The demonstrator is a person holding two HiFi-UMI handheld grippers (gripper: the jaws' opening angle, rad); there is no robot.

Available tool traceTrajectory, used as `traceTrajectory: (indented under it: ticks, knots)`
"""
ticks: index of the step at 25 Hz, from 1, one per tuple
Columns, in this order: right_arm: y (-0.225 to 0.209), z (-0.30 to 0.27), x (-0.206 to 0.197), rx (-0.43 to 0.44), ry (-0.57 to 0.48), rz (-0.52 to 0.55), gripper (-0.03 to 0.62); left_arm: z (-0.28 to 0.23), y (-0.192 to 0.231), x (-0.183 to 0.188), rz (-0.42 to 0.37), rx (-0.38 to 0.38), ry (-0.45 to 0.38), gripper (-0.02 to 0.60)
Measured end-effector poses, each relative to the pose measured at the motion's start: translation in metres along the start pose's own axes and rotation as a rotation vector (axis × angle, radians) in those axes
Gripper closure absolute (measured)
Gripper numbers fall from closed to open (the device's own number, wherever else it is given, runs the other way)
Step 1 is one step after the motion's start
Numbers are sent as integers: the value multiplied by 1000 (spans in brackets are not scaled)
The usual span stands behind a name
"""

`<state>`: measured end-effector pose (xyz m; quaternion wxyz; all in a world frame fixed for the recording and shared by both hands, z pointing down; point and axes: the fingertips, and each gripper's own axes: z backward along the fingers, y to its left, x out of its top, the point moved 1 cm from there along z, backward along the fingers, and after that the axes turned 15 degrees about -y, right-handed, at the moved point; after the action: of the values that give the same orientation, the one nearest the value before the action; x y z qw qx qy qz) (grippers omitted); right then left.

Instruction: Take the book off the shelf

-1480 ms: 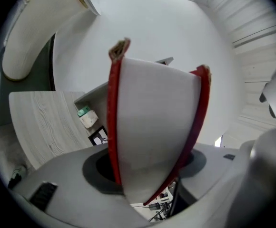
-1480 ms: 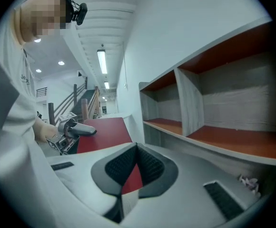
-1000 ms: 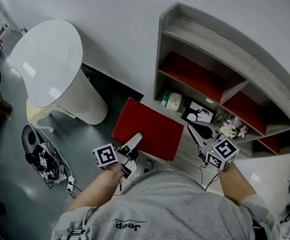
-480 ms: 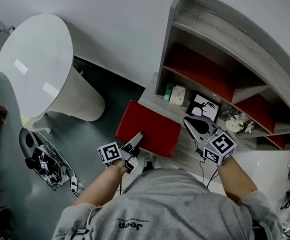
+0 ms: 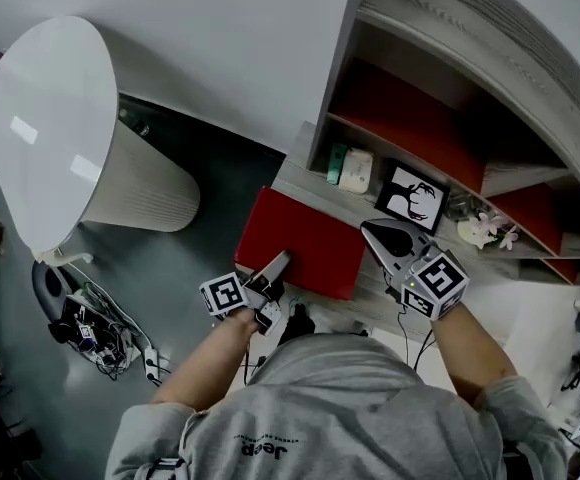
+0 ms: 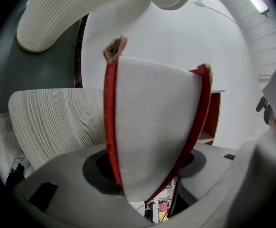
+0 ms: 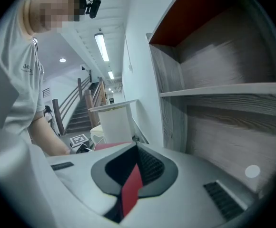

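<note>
A red-covered book [image 5: 300, 236] is held flat in front of the grey shelf unit [image 5: 440, 28], level with its lowest board. My left gripper [image 5: 276, 264] is shut on the book's near left edge. In the left gripper view the white page block [image 6: 152, 127] stands between two red covers, clamped in the jaws. My right gripper [image 5: 370, 232] is shut on the book's right edge. In the right gripper view only a thin red strip of the book [image 7: 131, 191] shows between the jaws.
On the shelf's lowest board stand small boxes [image 5: 355, 171], a framed deer picture [image 5: 415, 195] and flowers [image 5: 488, 230]. The upper compartments have red backs. A white round-topped stand [image 5: 60, 138] is at the left, and cables [image 5: 90, 330] lie on the floor.
Both grippers and the book have sunk together, lower against the shelf than before. Both grips on the book are unchanged.
</note>
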<state>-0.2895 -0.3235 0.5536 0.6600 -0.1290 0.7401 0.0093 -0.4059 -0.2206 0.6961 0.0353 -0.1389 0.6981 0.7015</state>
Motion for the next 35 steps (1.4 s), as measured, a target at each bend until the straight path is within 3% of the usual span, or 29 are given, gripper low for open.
traceTrajectory:
  ticks: [5, 11, 14, 17, 24, 35]
  knots:
    - [0, -6, -15, -7, 23, -16, 588, -8, 13, -1, 0, -7, 20, 284]
    - [2, -6, -27, -19, 39, -32, 588, 6, 47, -19, 170, 224, 42, 285]
    - [3, -5, -33, -25, 44, -40, 588, 5, 55, -20, 187, 256, 52, 289]
    - [4, -3, -39, -32, 48, -53, 588, -5, 63, -23, 151, 218, 80, 325]
    - [10, 3, -52, -33, 70, -79, 588, -10, 77, -28, 191, 345, 99, 300]
    - [6, 4, -52, -45, 79, -91, 588, -12, 82, -36, 231, 488, 195, 244]
